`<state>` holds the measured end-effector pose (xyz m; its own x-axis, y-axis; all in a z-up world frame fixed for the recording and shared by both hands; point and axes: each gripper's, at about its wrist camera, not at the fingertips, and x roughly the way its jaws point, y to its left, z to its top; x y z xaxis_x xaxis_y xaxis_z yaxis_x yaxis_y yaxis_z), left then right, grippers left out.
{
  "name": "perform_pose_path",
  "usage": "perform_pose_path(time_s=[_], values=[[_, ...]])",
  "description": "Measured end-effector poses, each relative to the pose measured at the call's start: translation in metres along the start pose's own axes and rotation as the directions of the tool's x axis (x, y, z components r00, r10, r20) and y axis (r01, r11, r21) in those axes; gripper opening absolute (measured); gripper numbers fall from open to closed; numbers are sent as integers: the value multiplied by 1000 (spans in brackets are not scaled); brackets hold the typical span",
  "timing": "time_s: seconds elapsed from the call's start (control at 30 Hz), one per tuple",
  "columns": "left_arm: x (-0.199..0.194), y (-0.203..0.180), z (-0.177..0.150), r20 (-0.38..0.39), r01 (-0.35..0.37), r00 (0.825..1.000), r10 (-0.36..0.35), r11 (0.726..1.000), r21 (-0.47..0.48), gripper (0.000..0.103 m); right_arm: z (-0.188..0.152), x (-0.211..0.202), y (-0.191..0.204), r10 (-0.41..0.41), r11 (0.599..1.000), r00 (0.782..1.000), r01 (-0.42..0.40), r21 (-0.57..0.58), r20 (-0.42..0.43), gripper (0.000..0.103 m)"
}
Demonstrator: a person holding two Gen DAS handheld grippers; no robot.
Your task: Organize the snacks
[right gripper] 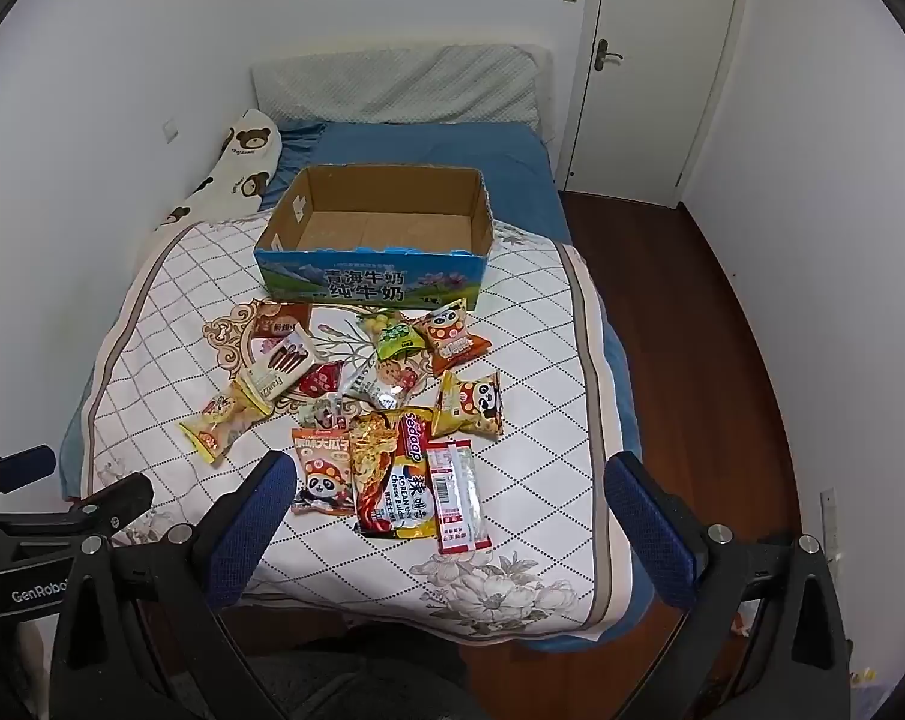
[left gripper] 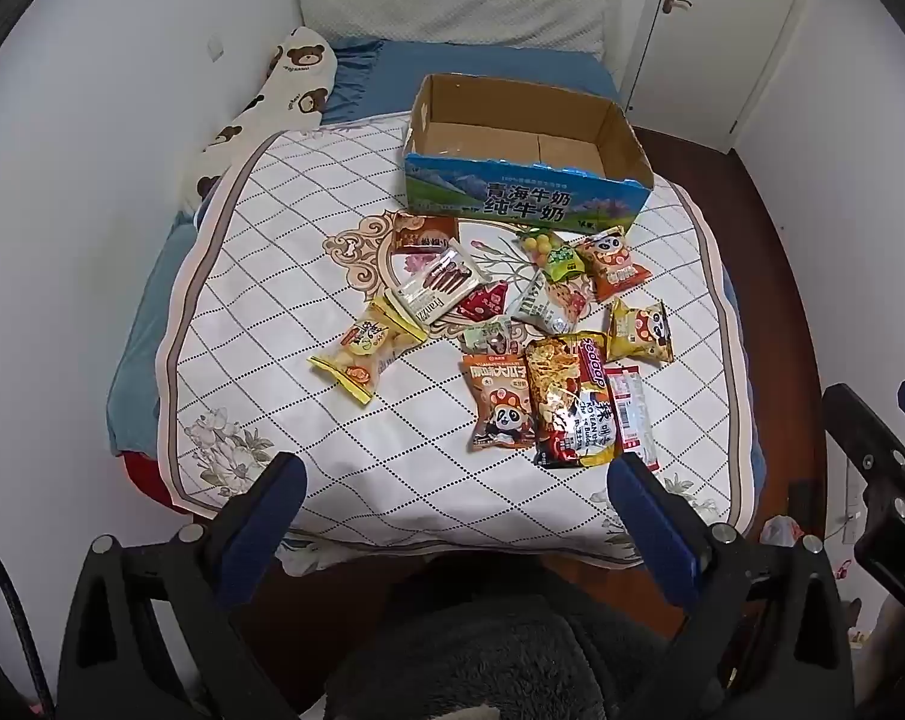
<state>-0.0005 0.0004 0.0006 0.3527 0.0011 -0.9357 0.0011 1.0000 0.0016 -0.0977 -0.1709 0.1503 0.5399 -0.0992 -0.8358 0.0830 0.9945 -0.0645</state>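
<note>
Several snack packets lie scattered on a quilted bed cover (left gripper: 260, 312) (right gripper: 542, 396), among them a noodle packet (left gripper: 572, 402) (right gripper: 392, 474), a panda packet (left gripper: 500, 408) (right gripper: 320, 474), a biscuit-stick box (left gripper: 440, 288) (right gripper: 284, 369) and a yellow bag (left gripper: 362, 354) (right gripper: 224, 420). Behind them stands an empty blue-fronted cardboard box (left gripper: 524, 204) (right gripper: 368, 282). My left gripper (left gripper: 452, 492) is open, hovering over the bed's near edge with nothing between its fingers. My right gripper (right gripper: 449, 480) is open too, held above the near packets without touching them.
A bear-print pillow (left gripper: 272, 114) (right gripper: 242, 162) lies along the left wall, a pale pillow (left gripper: 452, 12) (right gripper: 392, 84) at the head. Wooden floor (right gripper: 692, 360) and a white door (right gripper: 650, 60) are to the right. A dark fleece garment (left gripper: 482, 660) fills the bottom.
</note>
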Motion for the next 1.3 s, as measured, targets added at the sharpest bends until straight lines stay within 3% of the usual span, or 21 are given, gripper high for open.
perform_pose_path(time_s=[1.3], values=[[-12,3,9,33,-16,999,15,1000,19,103,1,-5,-1,-7,1000,1000,7,4,14,103]])
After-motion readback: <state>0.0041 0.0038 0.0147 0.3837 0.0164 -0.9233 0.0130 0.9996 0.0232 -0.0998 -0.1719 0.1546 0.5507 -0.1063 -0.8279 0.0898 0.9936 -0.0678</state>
